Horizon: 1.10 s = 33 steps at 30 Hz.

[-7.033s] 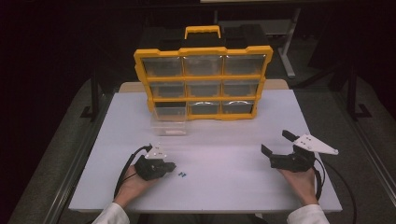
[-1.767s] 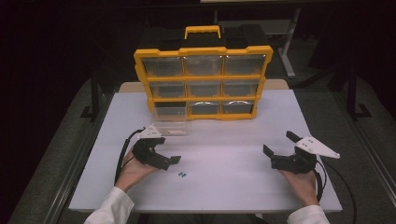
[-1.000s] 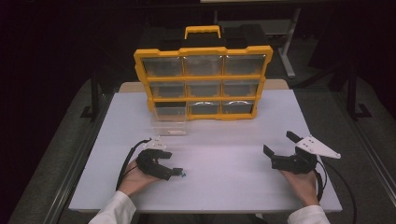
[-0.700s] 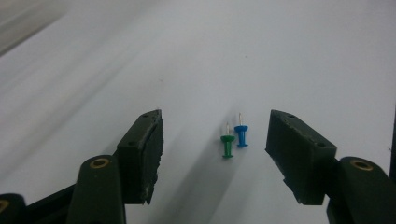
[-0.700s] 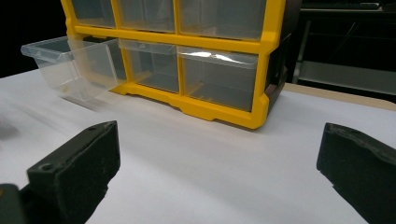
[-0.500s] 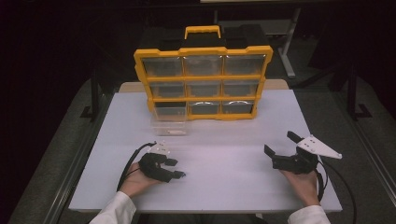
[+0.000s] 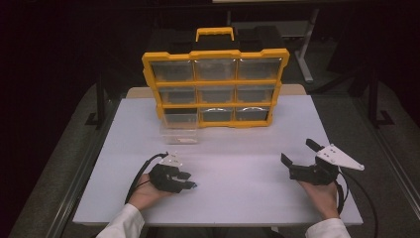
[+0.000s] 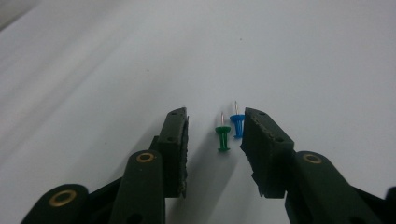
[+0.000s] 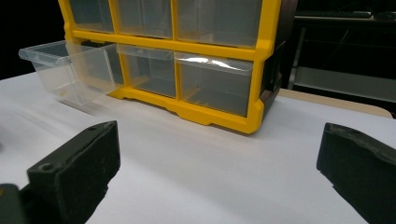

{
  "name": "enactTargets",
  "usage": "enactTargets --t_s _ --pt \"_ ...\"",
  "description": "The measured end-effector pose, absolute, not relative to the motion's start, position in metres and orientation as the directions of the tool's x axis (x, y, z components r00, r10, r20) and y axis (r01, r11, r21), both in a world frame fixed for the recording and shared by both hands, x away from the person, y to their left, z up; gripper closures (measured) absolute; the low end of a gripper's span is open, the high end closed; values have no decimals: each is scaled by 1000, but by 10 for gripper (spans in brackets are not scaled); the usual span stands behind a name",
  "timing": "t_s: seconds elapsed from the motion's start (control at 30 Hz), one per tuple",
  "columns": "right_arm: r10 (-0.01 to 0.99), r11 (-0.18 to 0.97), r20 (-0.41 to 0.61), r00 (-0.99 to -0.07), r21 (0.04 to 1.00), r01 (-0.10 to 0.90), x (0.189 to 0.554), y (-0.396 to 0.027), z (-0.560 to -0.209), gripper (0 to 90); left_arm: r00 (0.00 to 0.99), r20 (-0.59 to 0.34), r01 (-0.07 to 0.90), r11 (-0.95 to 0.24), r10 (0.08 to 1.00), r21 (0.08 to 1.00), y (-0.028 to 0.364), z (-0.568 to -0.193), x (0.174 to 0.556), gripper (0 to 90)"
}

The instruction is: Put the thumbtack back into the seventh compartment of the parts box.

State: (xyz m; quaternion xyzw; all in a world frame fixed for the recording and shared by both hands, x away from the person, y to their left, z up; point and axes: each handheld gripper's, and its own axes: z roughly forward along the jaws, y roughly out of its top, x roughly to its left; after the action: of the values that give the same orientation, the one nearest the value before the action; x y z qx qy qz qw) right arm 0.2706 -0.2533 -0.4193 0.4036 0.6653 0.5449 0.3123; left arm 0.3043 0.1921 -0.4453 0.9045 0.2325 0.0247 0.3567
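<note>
Your left gripper (image 8: 212,140) is down at the white table (image 7: 237,148), near its front left, with its jaws parted and nothing gripped. Two pushpins lie on the table in the gap between the jaws: a green pushpin (image 8: 222,136) near the middle of the gap, clear of both jaws, and a blue pushpin (image 8: 237,122) just beside it, right up against the right-hand jaw in the left gripper view; whether it touches that jaw you cannot tell. Both pins point away from you.

Your right gripper (image 7: 297,157) sits well apart, at the front right of the table, jaws spread wide and empty. Ahead of it stands the yellow drawer cabinet (image 9: 219,56), upright at the far edge. One clear drawer (image 7: 178,134) is out, resting on the table in front of the cabinet's lower left slot.
</note>
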Motion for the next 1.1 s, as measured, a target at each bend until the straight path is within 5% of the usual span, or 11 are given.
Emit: enactTargets --t_s 0.37,1.1 --pt "880 81 18 -474 979 188 270 -254 -418 0 897 -68 373 -666 436 646 187 -448 302 848" --pt "879 81 21 -477 978 192 270 -254 -419 0 877 -113 403 -588 466 701 198 -433 307 860"
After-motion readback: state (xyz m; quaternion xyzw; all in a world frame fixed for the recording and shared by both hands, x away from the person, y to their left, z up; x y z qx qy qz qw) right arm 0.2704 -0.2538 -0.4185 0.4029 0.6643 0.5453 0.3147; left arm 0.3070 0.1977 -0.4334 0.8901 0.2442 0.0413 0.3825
